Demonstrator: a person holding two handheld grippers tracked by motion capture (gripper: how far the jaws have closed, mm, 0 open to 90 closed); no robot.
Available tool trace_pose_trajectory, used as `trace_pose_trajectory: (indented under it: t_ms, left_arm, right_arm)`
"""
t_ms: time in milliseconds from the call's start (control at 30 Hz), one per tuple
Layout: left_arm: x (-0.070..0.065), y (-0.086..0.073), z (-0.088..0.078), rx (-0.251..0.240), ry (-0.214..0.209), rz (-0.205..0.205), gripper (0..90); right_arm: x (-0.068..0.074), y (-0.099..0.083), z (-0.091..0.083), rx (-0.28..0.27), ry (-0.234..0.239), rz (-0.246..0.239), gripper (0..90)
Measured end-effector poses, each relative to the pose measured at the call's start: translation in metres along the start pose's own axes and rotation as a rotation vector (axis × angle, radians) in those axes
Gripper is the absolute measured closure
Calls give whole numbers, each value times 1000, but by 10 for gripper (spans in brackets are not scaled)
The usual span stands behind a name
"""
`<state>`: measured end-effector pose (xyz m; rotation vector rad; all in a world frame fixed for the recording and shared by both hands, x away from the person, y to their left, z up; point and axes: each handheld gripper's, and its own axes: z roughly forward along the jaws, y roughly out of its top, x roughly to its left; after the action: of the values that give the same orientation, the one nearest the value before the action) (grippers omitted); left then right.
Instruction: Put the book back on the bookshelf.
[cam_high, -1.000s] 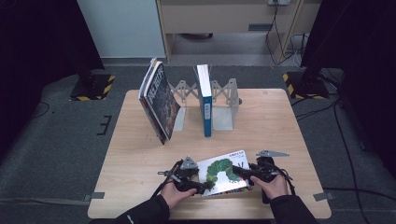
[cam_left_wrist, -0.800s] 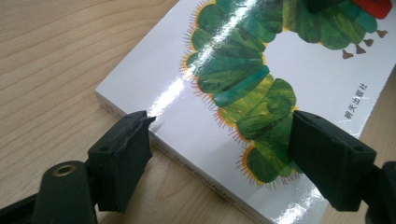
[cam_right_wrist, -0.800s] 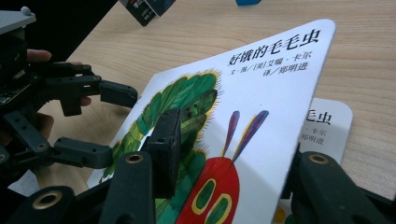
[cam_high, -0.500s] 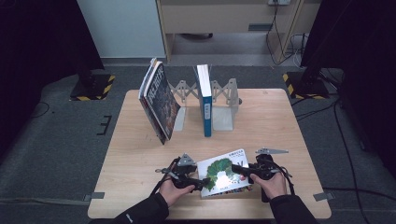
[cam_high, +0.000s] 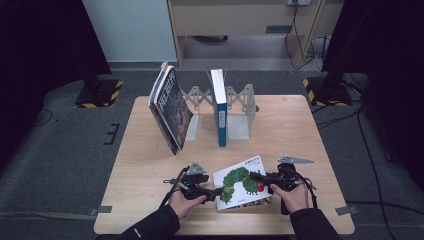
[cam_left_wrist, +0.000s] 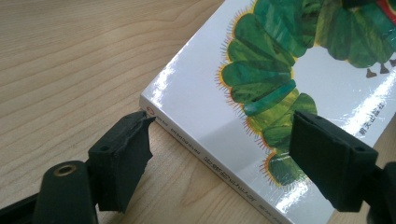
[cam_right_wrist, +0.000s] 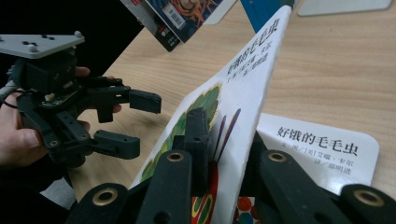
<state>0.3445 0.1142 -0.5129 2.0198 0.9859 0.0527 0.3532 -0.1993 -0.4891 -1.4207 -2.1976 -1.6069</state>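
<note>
1. The wooden table stood on grey carpet, a bookstand at its far edge.
2. The picture book lay near the front.
3. The right gripper had just clamped its cover; the left gripper gaped beside the spine.

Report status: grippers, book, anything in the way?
Right gripper just closed on caterpillar book cover, lifting it. Left gripper open at spine. Nothing in the way.
</note>
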Motion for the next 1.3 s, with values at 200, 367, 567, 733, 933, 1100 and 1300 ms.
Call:
trace_pose_trajectory:
  t_ms: [200, 367, 567, 733, 933, 1100, 1300]
  left_arm:
    - [-1, -1, 1, -1, -15, -8, 190]
    - [-1, -2, 4, -2, -29, -16, 175]
    - [-2, -3, 9, 10, -36, -10, 166]
    - [-1, -4, 17, 19, -53, -30, 135]
    - [3, -5, 23, 14, -95, -39, 76]
    - [3, -5, 24, 13, -96, -27, 72]
    - [2, -4, 24, 13, -98, -18, 81]
  right_arm:
    - [2, 2, -3, -18, 18, -19, 823]
    - [4, 4, -5, -26, 28, -31, 830]
    - [6, 5, -7, -39, 27, -56, 835]
    - [5, 5, -8, -41, 28, -65, 835]
    - [5, 4, -7, -39, 22, -76, 834]
    - [4, 4, -8, -41, 20, -73, 832]
    - [2, 3, -7, -42, 22, -59, 834]
